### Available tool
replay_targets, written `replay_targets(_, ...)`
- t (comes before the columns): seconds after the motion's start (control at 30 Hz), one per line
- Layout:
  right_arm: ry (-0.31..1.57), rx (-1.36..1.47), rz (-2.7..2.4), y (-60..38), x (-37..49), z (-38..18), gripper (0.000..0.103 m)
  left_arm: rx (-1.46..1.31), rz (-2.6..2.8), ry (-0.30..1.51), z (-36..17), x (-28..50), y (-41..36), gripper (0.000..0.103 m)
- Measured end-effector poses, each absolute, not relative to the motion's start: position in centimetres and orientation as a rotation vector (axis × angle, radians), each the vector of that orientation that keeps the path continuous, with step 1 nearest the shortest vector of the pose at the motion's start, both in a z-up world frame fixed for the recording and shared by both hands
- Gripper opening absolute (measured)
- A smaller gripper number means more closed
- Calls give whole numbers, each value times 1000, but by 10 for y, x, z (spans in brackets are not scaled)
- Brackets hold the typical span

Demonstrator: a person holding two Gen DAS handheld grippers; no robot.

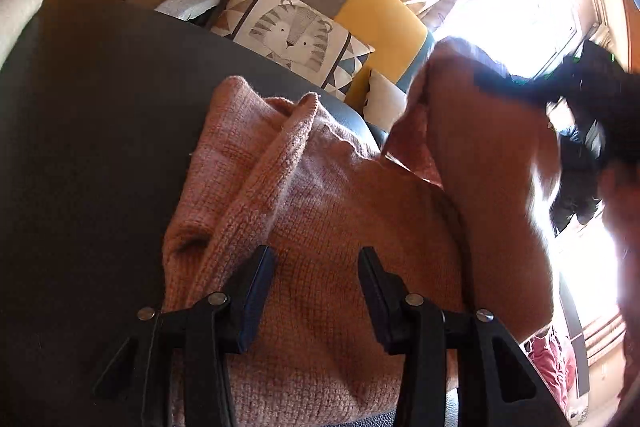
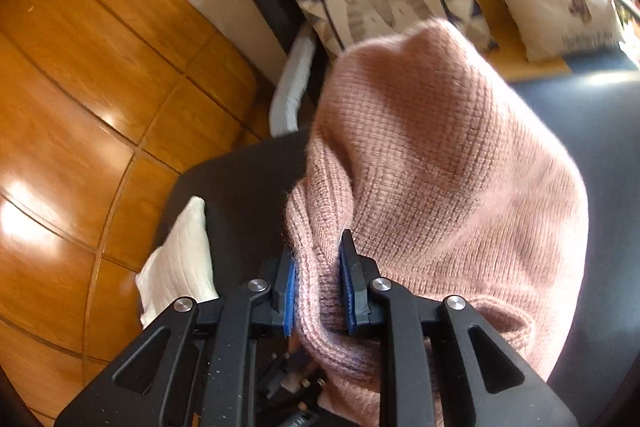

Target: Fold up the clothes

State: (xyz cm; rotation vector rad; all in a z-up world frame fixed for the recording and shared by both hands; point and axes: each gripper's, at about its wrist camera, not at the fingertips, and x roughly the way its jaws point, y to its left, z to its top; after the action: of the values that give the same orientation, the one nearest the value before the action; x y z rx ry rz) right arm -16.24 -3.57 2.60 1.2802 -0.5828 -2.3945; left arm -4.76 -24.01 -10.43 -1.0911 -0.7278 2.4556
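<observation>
While the right gripper (image 2: 318, 287) pinches an edge of the pink sweater (image 2: 440, 187) and lifts it, the left gripper (image 1: 316, 291) hangs half open just above the sweater and holds nothing. Most of the sweater lies bunched on the dark table (image 1: 88, 115), so I think the folding has only begun.

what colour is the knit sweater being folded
Dusty pink, a ribbed woollen knit sweater; clearest in the right wrist view.
</observation>
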Motion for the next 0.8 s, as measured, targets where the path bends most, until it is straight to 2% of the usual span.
replay_targets(0.2, -406, 1445, -2329, -83, -167, -9, 19, -1024, 2379, -943, -116, -48, -261, 44)
replay_targets(0.4, -303, 1569, -2242, -114, -165, -54, 19, -993, 2369, -996, -119, -48, -266, 44)
replay_targets(0.47, -231, 1591, -2236, -123, -165, -60, 24, -994, 2377, -987, -119, -50, -265, 44)
replay_targets(0.5, -196, 1599, -2234, -127, -165, -63, 31, -996, 2383, -978, -119, -51, -263, 44)
replay_targets(0.57, -152, 1591, -2214, -136, -163, -64, 55, -994, 2387, -971, -118, -52, -263, 43)
replay_targets(0.6, -113, 1580, -2199, -142, -160, -63, 70, -987, 2385, -980, -118, -49, -264, 43)
replay_targets(0.63, -74, 1565, -2186, -149, -156, -60, 74, -980, 2379, -991, -119, -44, -265, 43)
replay_targets(0.73, 45, 1471, -2189, -160, -138, -41, 75, -968, 2359, -1026, -120, -46, -268, 44)
replay_targets(0.8, -47, 1382, -2175, -149, -126, -22, 75, -981, 2358, -1030, -119, -45, -270, 44)
